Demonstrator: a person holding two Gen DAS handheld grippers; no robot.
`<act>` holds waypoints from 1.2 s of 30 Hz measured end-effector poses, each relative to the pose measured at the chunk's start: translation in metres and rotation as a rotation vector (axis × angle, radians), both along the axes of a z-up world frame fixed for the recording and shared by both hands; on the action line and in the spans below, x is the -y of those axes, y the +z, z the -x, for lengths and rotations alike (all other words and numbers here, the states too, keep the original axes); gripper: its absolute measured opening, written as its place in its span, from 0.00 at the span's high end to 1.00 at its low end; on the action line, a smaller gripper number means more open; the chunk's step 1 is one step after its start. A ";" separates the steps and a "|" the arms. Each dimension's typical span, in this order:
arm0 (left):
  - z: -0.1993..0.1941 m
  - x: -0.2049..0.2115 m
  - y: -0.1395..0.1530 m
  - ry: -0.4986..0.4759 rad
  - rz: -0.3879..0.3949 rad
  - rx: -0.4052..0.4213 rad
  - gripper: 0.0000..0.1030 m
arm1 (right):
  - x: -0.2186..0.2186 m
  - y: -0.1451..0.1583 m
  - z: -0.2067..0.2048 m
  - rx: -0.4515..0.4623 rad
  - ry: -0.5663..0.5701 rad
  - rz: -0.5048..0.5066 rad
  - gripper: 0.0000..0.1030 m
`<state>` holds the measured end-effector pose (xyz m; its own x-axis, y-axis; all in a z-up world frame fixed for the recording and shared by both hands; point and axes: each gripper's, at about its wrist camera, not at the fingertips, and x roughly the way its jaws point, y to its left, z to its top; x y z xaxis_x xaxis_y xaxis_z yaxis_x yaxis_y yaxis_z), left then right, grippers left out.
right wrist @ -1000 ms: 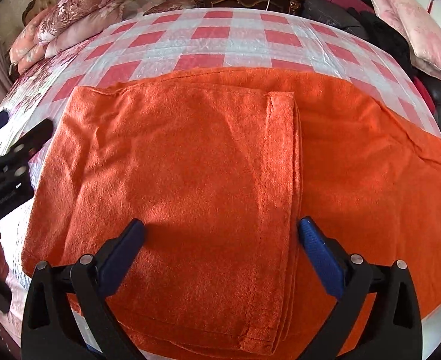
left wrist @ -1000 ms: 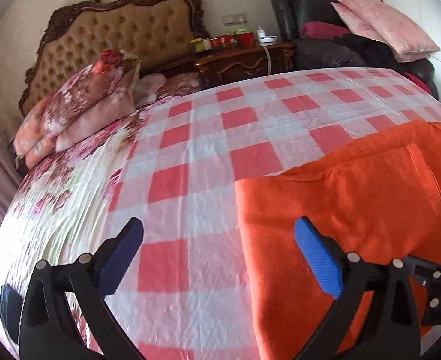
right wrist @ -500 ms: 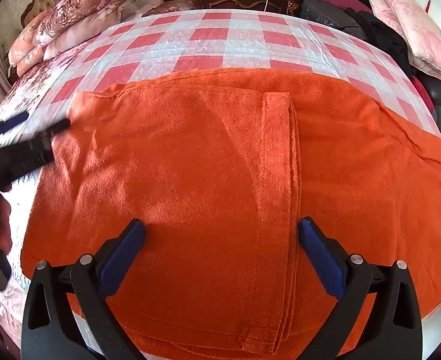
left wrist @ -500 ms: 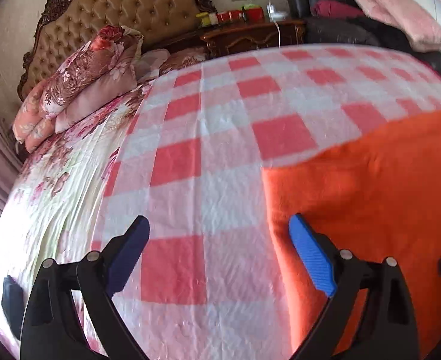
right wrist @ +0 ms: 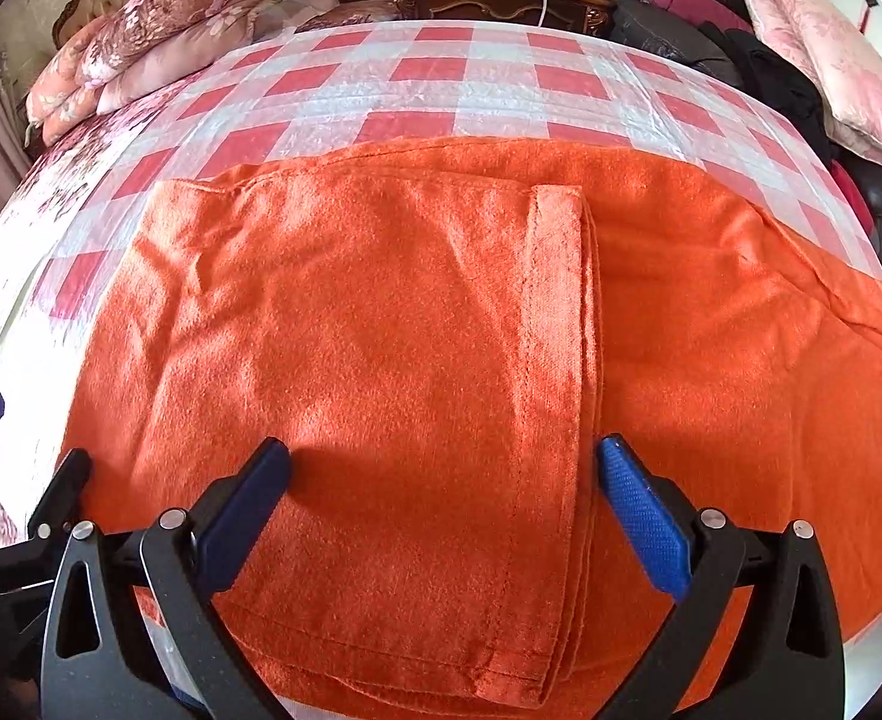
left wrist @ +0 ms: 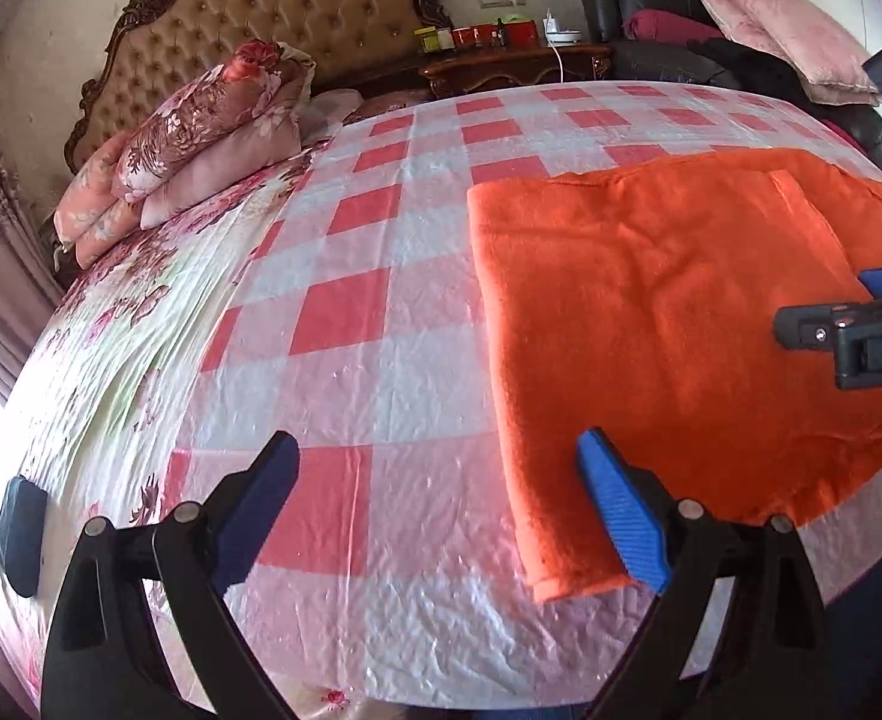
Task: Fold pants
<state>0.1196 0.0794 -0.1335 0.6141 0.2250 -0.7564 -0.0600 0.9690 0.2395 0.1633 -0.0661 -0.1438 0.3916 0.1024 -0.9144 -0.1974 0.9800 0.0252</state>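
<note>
The orange pants (right wrist: 417, 360) lie on the bed, partly folded, with the leg hems (right wrist: 555, 324) laid over the upper part. In the left wrist view the pants (left wrist: 669, 324) fill the right side, their folded left edge running to the near corner. My left gripper (left wrist: 441, 516) is open and empty, low over the checked sheet, its right finger by that near corner. My right gripper (right wrist: 441, 510) is open and empty, above the near part of the folded pants. It also shows in the left wrist view (left wrist: 861, 330).
The bed has a red and white checked plastic sheet (left wrist: 381, 300) over a floral cover. Folded floral quilts (left wrist: 183, 144) lie at the headboard. A wooden nightstand (left wrist: 513, 66) with jars stands behind. A dark sofa with pink cushions (left wrist: 783, 18) is at the right.
My left gripper has pulled back toward the near edge of the bed, so more of the pants shows. My right gripper has stayed nearly still. Both stay open.
</note>
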 end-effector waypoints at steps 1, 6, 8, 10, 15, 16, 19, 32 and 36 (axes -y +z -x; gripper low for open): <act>0.005 0.003 0.005 -0.016 0.010 0.016 0.10 | 0.001 0.001 0.000 -0.009 -0.003 -0.001 0.05; 0.014 0.012 -0.007 -0.043 -0.005 -0.016 0.07 | 0.004 0.018 0.014 0.051 0.009 0.022 0.05; 0.014 0.008 -0.006 -0.030 0.023 -0.024 0.08 | 0.005 0.021 0.019 0.078 0.013 0.069 0.05; 0.016 0.008 -0.005 -0.037 0.017 -0.020 0.08 | 0.010 0.022 0.024 0.097 0.008 0.104 0.05; 0.021 -0.002 -0.004 -0.018 0.122 -0.024 0.13 | 0.029 0.010 0.029 0.078 0.000 0.137 0.05; 0.023 -0.006 -0.003 -0.014 0.163 -0.023 0.17 | 0.032 0.007 0.030 0.073 0.006 0.138 0.06; 0.033 -0.016 0.003 -0.018 0.275 0.001 0.23 | 0.038 0.005 0.030 0.072 0.007 0.103 0.06; 0.035 -0.024 -0.003 0.003 0.447 -0.057 0.59 | 0.041 0.003 0.031 0.073 0.008 0.067 0.05; 0.035 -0.010 -0.004 -0.036 0.347 -0.066 0.66 | 0.043 0.002 0.030 0.065 0.003 0.048 0.05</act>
<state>0.0848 0.0895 -0.1372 0.5641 -0.0736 -0.8224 -0.0194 0.9946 -0.1024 0.1328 -0.1092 -0.1423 0.4499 0.0604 -0.8910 -0.2002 0.9791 -0.0348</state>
